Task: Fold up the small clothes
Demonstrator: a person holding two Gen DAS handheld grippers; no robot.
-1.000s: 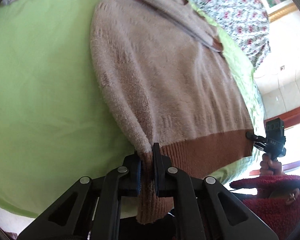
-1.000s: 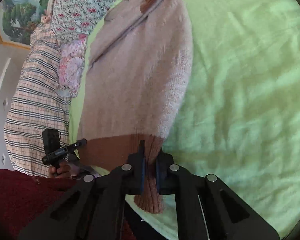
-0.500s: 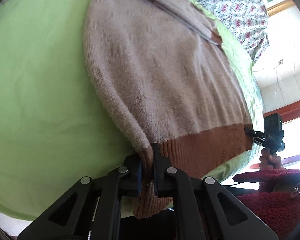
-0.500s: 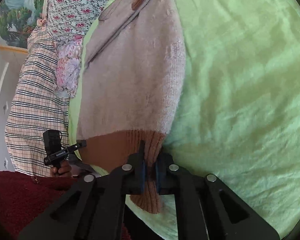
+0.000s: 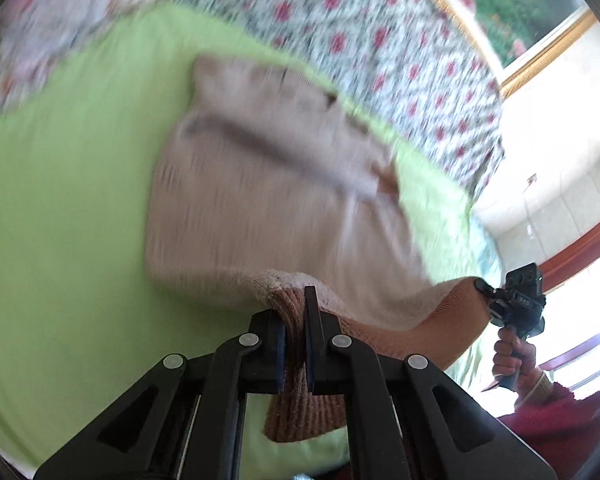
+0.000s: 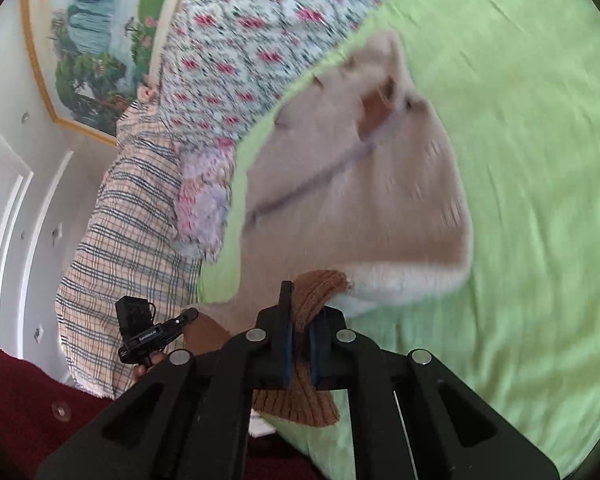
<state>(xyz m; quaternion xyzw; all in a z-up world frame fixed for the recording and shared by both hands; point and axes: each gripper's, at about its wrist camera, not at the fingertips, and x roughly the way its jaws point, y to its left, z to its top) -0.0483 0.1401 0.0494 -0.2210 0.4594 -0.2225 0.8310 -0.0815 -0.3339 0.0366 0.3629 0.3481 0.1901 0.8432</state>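
Both the left gripper and right gripper clamp the beige sweater's brown ribbed hem, lifted toward 12 o'clock over the green bedsheet.

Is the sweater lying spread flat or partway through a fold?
Partway folded: both grippers, left and right, clamp the sweater's brown hem, lifted over the body. The collar end rests on the green sheet.
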